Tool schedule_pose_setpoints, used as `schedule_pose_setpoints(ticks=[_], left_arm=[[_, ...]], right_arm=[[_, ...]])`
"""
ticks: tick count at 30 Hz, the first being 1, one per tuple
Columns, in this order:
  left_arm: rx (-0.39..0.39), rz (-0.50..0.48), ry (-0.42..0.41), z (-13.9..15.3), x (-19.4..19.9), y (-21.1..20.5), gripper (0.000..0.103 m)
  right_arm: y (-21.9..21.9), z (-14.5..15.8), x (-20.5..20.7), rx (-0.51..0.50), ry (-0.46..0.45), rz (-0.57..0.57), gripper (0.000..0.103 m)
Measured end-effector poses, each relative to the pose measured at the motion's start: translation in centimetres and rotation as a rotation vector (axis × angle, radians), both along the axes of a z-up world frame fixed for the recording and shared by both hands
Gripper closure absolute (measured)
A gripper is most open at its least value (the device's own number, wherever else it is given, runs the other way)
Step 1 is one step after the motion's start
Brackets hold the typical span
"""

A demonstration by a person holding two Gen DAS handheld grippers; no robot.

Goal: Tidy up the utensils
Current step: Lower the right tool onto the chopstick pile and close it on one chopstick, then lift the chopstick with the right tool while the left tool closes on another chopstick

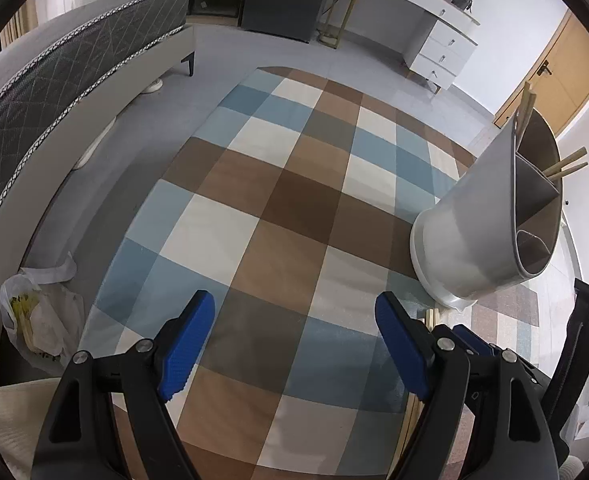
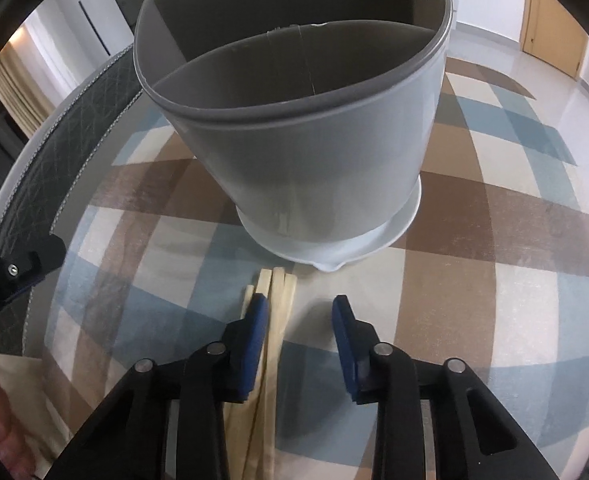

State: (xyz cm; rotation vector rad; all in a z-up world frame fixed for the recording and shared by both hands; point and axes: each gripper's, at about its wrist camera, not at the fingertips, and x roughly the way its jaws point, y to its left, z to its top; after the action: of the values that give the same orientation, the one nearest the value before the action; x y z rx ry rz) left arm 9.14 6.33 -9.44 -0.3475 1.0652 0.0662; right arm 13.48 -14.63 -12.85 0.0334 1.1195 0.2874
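Right gripper [image 2: 300, 312]: jaws partly spread, not pinching; chopsticks [image 2: 278, 320] lie along its left finger.
Left gripper [image 1: 294, 320]: spread wide, empty.
Holder [image 2: 294, 128]: grey, divided, upright on checked cloth [image 2: 514, 240], just beyond the chopsticks.

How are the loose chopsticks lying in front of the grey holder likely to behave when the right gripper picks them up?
The chopsticks look like thin, stiff wood, so probably light and rigid. Several lie bunched on the checked cloth; a pinch may catch only some, and the rest could roll or scatter. The right gripper stands over them, pads not yet pressing; held near one end, they might pivot.
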Motion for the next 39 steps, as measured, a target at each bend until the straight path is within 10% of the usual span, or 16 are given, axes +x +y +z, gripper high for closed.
schedule_pose_setpoints(ticks=[12,24,39], left_arm=[[0.005,-0.014,0.011,-0.3,0.0,-0.2,0.024],[0.008,-0.136,0.066,-1.5,0.2,-3.4,0.024],[0.082,-0.29,0.193,-4.5,-1.4,-9.1,0.024]], right_arm=[[0.5,0.0,-0.3,0.02,0.002,0.037,0.097],[-3.3,3.1,-1.3,0.152,-0.067,-0.038,0.098],[-13.3,4.5,-4.9,0.503,-0.036,-0.407,0.098]])
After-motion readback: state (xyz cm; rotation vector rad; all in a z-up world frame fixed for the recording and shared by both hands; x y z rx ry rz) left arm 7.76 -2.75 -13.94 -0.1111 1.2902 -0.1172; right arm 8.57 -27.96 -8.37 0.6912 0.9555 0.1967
